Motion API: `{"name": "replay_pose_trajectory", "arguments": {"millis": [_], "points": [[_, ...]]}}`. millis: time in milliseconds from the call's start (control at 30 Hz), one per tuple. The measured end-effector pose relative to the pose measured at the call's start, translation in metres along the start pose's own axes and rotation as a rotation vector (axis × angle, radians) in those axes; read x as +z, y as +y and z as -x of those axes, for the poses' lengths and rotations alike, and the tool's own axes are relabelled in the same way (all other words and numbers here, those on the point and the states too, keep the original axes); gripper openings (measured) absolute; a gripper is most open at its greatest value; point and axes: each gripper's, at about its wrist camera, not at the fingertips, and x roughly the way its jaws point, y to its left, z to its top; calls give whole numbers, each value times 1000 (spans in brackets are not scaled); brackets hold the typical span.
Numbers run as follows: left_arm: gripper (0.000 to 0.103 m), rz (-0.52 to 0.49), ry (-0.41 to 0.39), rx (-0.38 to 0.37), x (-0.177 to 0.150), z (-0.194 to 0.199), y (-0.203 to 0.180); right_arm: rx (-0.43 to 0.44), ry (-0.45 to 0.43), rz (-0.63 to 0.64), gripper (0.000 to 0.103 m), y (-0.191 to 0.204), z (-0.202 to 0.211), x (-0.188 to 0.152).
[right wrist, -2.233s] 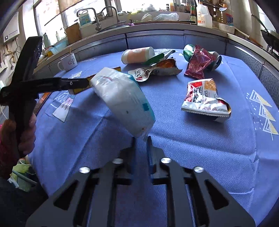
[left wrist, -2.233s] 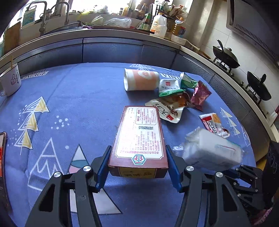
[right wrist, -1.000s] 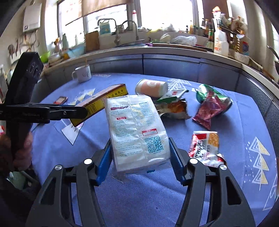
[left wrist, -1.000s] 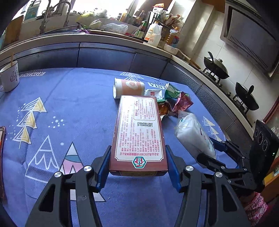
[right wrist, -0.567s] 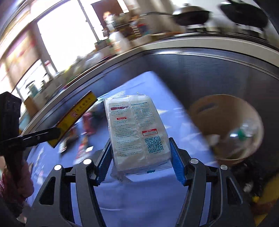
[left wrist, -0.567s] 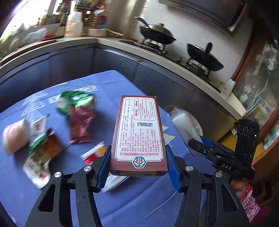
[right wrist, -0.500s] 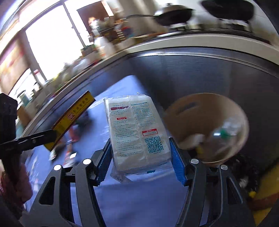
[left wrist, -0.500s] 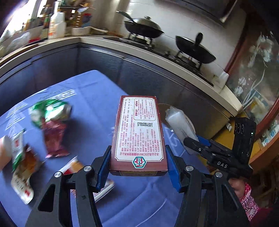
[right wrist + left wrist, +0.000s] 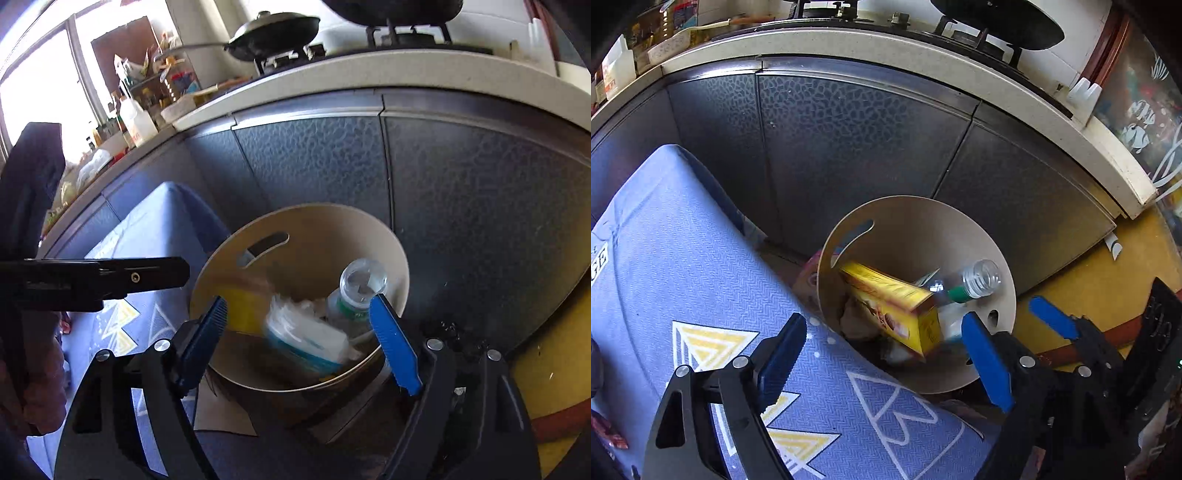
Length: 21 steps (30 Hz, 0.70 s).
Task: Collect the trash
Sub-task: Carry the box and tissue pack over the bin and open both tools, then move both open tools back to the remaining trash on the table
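A round beige trash bin point(image 9: 916, 229) stands on the floor beside the blue-clothed table point(image 9: 665, 266). My left gripper point(image 9: 882, 358) is open and empty above the bin's near rim. The yellow and brown box point(image 9: 894, 302) lies inside the bin, next to a clear plastic bottle point(image 9: 975, 280). In the right wrist view my right gripper point(image 9: 299, 336) is open and empty over the bin point(image 9: 314, 236). The white tissue pack point(image 9: 306, 339), blurred, is in the bin beside the bottle point(image 9: 354, 291) and the yellow box point(image 9: 240, 306).
Dark cabinet fronts point(image 9: 857, 133) and a pale countertop point(image 9: 923, 55) with pans stand right behind the bin. The floor point(image 9: 1108, 280) to the right is yellow. The right gripper's fingers point(image 9: 1049, 321) show at the right of the left wrist view.
Both grippers swung from the table to over the bin and opened. The box and the tissue pack left the jaws and now lie in the bin.
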Motion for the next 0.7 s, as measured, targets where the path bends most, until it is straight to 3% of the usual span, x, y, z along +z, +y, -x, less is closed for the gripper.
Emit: {"name": "replay_pose_trajectory", "arguments": {"millis": [167, 367, 533, 700], "points": [[85, 24, -92, -48, -20, 48, 10, 7, -51, -22, 73, 4, 24, -5], [85, 63, -166, -50, -99, 108, 35, 109, -82, 8, 54, 45, 46, -4], [84, 138, -190, 6, -176, 146, 75, 252, 8, 71, 46, 108, 39, -19], [76, 278, -222, 115, -247, 187, 139, 392, 135, 126, 45, 180, 20, -44]]}}
